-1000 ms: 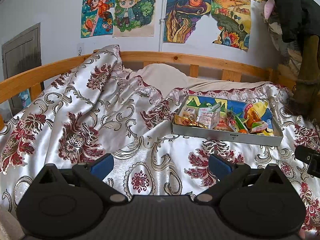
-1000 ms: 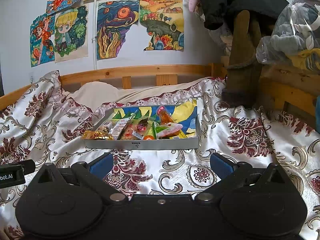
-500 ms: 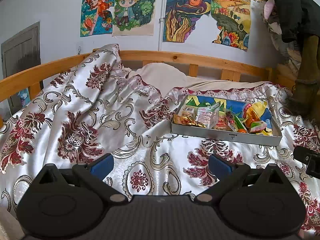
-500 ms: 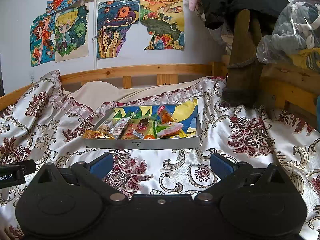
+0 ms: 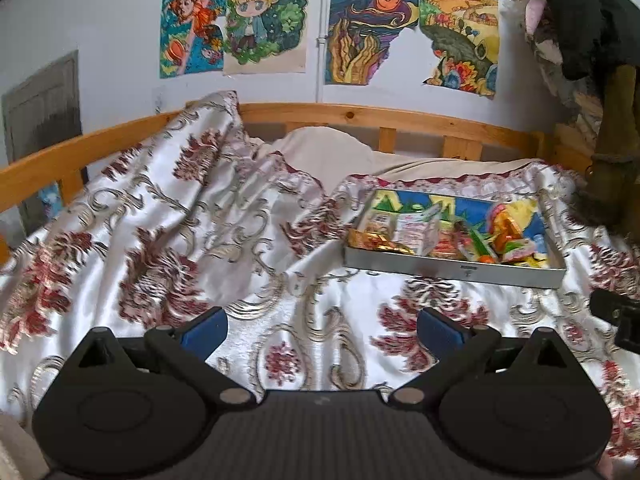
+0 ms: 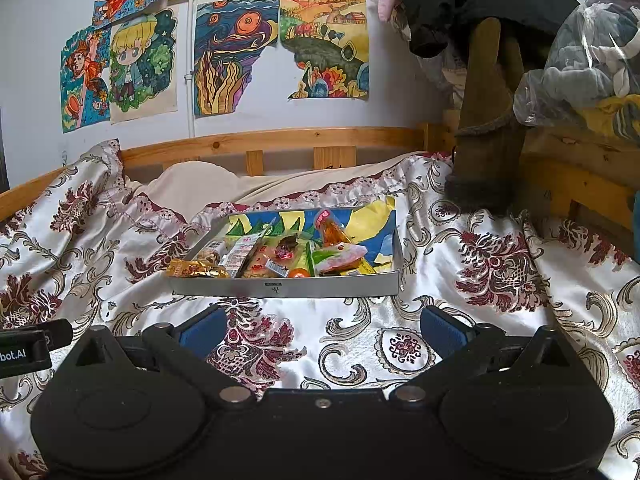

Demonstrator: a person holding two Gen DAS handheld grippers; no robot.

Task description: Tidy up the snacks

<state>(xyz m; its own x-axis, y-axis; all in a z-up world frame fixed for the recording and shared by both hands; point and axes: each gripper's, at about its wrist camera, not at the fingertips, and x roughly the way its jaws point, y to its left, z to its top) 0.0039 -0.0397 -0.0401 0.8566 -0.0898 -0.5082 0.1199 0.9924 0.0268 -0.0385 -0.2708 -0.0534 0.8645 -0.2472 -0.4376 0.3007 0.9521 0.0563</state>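
The snack tray (image 6: 286,286) lies ahead of both wide-spread, empty tongs, left tongs (image 5: 322,330) and right tongs (image 6: 322,326).

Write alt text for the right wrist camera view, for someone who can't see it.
A shallow grey tray of wrapped snacks sits on a floral satin bedspread, ahead of the open, empty right gripper. Colourful drawings hang on the wall above a wooden bed rail.

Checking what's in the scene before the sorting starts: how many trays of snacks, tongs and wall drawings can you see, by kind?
Tray of snacks: 1
Tongs: 2, left and right, both open and empty
Wall drawings fully in the right view: 4, girl, blond child, swirls, hills
Total: 7
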